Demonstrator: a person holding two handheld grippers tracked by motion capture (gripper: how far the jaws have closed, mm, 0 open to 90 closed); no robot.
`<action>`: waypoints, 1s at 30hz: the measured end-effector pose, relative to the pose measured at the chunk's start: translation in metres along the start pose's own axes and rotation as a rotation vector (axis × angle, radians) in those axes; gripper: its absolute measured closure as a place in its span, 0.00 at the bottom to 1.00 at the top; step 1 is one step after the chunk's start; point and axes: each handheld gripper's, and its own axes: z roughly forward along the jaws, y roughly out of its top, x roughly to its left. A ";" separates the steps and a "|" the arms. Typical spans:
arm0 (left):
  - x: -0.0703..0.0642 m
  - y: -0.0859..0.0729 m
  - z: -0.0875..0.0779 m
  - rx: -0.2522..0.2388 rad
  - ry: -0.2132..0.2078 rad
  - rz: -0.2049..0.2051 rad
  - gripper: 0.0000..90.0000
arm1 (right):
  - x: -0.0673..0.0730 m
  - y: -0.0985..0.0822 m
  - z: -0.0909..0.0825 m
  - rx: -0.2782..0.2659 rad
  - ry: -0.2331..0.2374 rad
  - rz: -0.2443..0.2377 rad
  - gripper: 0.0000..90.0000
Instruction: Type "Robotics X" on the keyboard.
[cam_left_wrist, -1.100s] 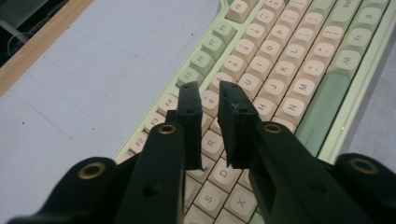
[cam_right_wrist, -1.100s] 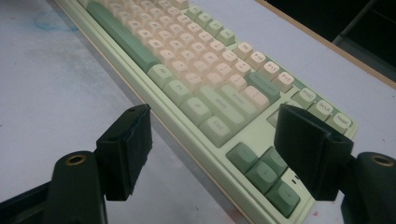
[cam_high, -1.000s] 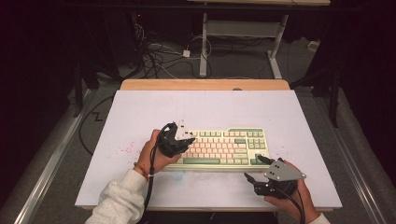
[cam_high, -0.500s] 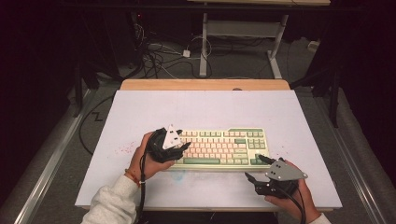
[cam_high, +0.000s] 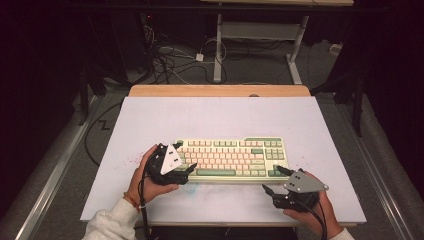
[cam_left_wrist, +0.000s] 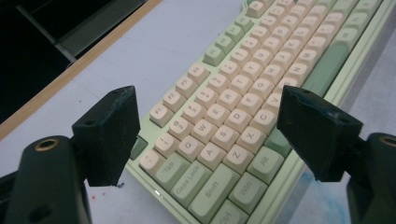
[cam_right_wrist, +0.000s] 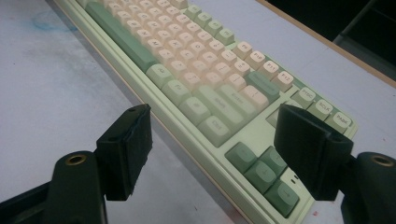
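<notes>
Keyboard (cam_high: 232, 159) flat on table (cam_high: 150, 120), near edge, centre. Left gripper (cam_high: 186, 171) at its 9 o'clock end, jaws just spreading, nothing between. Right gripper (cam_high: 275, 181) at 4 o'clock corner, spread, empty. Keyboard rigid, fairly light, keycaps fragile; grip case ends.

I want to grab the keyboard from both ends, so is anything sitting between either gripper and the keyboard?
Nothing visible. The left gripper, jaws just opened, sits at the keyboard's left end with only keys between its jaws. The right gripper waits open off the near right corner, bare table between.
</notes>
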 end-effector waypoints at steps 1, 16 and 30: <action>0.000 -0.002 -0.001 0.005 0.002 0.001 0.21 | 0.000 0.000 0.000 0.001 0.000 0.000 0.32; -0.011 -0.034 -0.015 0.067 0.016 -0.025 0.21 | -0.002 0.003 0.007 0.011 0.003 0.007 0.37; -0.018 -0.051 -0.025 0.103 0.003 -0.070 0.21 | -0.007 0.020 0.029 0.006 0.064 -0.009 0.61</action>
